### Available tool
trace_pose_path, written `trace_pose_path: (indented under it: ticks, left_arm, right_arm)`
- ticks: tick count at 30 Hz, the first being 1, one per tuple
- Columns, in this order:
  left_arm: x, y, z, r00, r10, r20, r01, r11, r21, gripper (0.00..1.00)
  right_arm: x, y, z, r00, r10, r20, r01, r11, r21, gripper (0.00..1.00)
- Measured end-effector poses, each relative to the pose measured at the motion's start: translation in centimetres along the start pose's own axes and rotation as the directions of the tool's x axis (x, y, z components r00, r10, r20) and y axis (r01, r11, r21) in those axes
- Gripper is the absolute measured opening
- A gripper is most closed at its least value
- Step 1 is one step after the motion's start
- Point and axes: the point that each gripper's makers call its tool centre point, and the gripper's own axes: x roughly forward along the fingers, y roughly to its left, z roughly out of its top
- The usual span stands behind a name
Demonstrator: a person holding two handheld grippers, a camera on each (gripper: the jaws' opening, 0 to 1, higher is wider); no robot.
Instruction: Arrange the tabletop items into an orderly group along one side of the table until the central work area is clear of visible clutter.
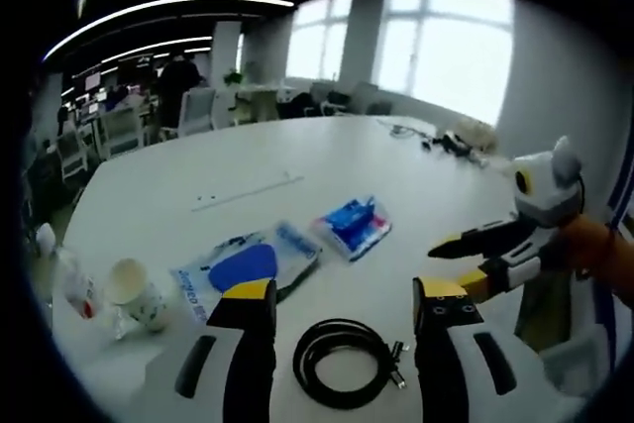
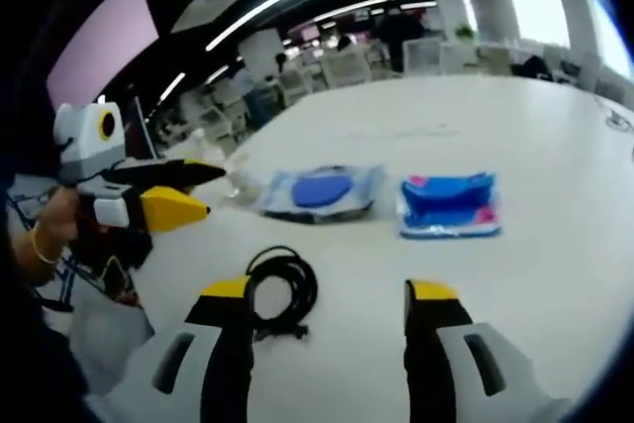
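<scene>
On the white table [image 1: 297, 151] a black coiled cable [image 1: 342, 359] lies just ahead of my left gripper [image 1: 345, 292], whose jaws stand open and hold nothing. Beyond it lie a clear pouch with a blue disc [image 1: 248, 269] and a blue and pink packet [image 1: 354, 225]. A paper cup [image 1: 134, 289] stands at the left. My right gripper [image 1: 458, 263] comes in from the right, open. In the right gripper view that gripper [image 2: 329, 290] is open above the table, with the cable [image 2: 282, 289] by its left jaw, the pouch [image 2: 322, 190] and packet [image 2: 448, 205] farther off, and the left gripper [image 2: 203, 192] at the left.
A crumpled plastic bottle [image 1: 74, 284] lies beside the cup near the table's left edge. Small dark items [image 1: 446, 141] sit at the far right of the table. Office chairs [image 1: 119, 131] stand behind the table. A hand [image 2: 50, 235] holds the left gripper.
</scene>
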Motion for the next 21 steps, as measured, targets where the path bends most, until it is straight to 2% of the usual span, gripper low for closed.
trace_pose_path:
  ticks: [3,8,16,21]
  left_arm:
    - [0.1,0.6,-1.7,1.000,0.006,-0.027,-0.007,1.000,-0.025,0.51]
    - [0.2,1.2,-3.7,0.998,0.023,-0.061,-0.025,1.000,-0.019,0.46]
    - [0.7,2.3,-6.9,0.991,0.052,-0.119,-0.060,0.996,-0.064,0.42]
    - [0.8,2.6,-8.1,0.990,0.062,-0.128,-0.074,0.994,-0.086,0.39]
  right_arm:
    - [0.7,1.0,-0.7,1.000,0.003,-0.019,-0.004,1.000,-0.020,0.57]
    - [1.8,2.1,-1.4,0.999,0.013,-0.030,-0.013,0.999,-0.030,0.53]
    - [3.2,2.9,-1.7,0.999,0.008,-0.042,-0.009,1.000,-0.024,0.45]
    - [4.1,2.4,-2.3,0.998,-0.009,-0.059,0.008,1.000,-0.021,0.41]
